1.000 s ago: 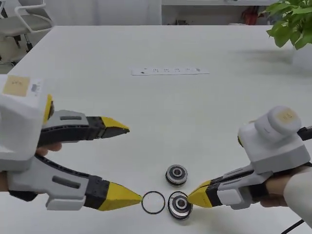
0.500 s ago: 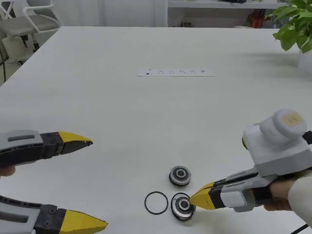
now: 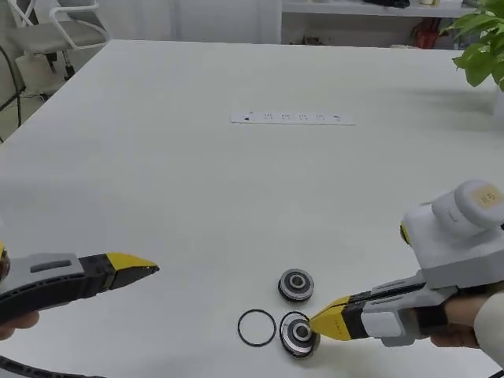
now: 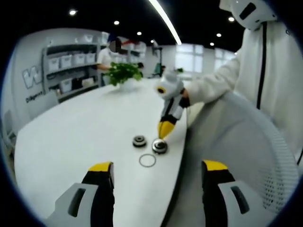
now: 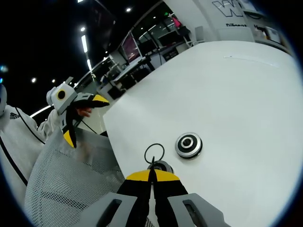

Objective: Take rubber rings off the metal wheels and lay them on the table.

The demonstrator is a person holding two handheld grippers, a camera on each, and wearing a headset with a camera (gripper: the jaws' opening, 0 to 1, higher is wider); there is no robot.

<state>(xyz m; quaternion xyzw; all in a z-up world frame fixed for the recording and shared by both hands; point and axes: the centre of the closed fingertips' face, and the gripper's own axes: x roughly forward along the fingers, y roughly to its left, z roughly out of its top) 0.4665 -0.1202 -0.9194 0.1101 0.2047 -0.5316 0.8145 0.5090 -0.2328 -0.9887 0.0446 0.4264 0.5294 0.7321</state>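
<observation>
Yellow-tipped and clenched, meets the near metal wheel (image 3: 298,334) with the right claw (image 3: 316,321), rubber ring (image 3: 256,327) flat on tabletop (image 3: 236,197) just left of that wheel, holds left claw (image 4: 157,168) released well left of it.

Power strip (image 3: 292,118), potted plant (image 3: 479,63)

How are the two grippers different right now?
The left gripper has its jaws wide open, while the right gripper has its jaws shut together. The left gripper hovers off to the side, away from the wheels, while the right gripper's tip is at the nearer wheel, beside the loose rubber ring. Both grippers have yellow tips.
</observation>
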